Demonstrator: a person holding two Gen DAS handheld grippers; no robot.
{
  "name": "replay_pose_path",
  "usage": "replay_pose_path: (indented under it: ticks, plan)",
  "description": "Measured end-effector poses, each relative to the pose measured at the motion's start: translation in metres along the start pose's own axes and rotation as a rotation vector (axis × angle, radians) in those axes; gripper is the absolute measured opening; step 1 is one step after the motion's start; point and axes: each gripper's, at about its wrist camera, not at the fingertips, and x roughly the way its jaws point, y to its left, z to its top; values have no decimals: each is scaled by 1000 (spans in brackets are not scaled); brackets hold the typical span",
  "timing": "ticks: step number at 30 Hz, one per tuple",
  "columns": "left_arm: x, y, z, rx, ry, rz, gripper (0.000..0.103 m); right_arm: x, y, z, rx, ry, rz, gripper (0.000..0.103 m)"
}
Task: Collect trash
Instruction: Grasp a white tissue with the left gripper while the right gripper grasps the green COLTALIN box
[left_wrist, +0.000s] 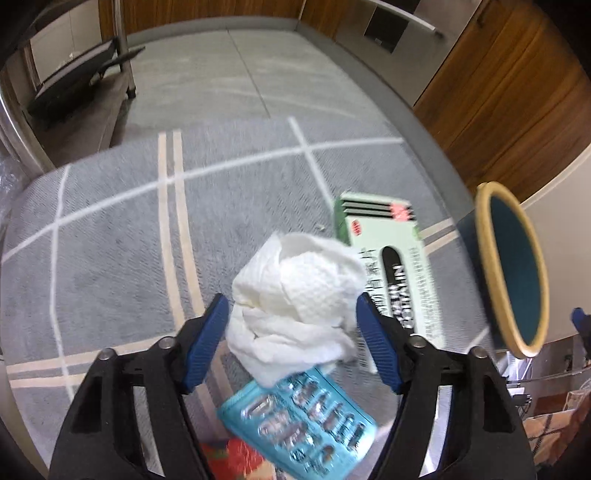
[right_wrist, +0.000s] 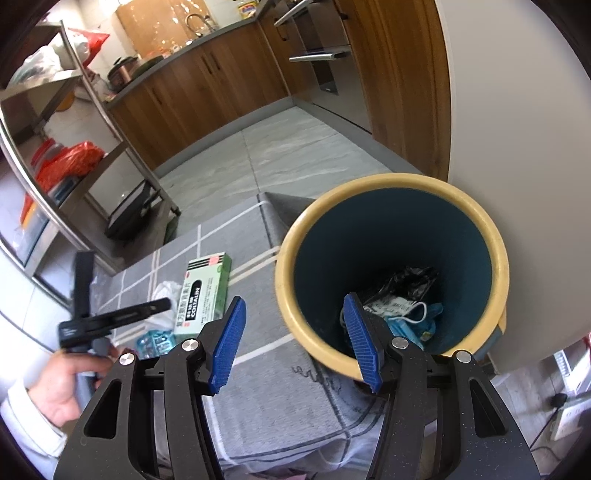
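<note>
My left gripper (left_wrist: 291, 314) has its blue pads on both sides of a crumpled white tissue (left_wrist: 295, 288) and holds it above the grey rug (left_wrist: 110, 229). Under it lie a turquoise blister pack (left_wrist: 299, 424) and a green medicine box (left_wrist: 388, 254). The bin (left_wrist: 513, 266) with a yellow rim and blue inside stands to the right. My right gripper (right_wrist: 295, 332) is open and empty, at the near left rim of the bin (right_wrist: 391, 273), which holds a black bag, paper and a blue mask (right_wrist: 413, 317). The box (right_wrist: 205, 291), tissue (right_wrist: 164, 291) and blister pack (right_wrist: 153, 341) show at the left.
The rug (right_wrist: 280, 402) lies on a tiled kitchen floor. A steel shelf rack (right_wrist: 74, 155) with red bags stands at the left. Wooden cabinets (right_wrist: 207, 77) line the back. A white wall (right_wrist: 517, 147) is just behind the bin. A red item (left_wrist: 236, 454) lies near the blister pack.
</note>
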Motion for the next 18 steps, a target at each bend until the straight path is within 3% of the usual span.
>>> replay_pose_path:
  ticks: [3,4,6,18]
  plan:
    - [5,4,1,4,1,23,40,2,2,0,-2,6,0,57]
    - [4,6,2,-1,1,24,26,3,3,-1,-2,7,0,57]
    - [-2,9,4,-17,-11,5,17,5,5,-1,-5,9,3,57]
    - [-70,15,7,-40,-154,-30,13,27,39,-5,-37,44,34,61]
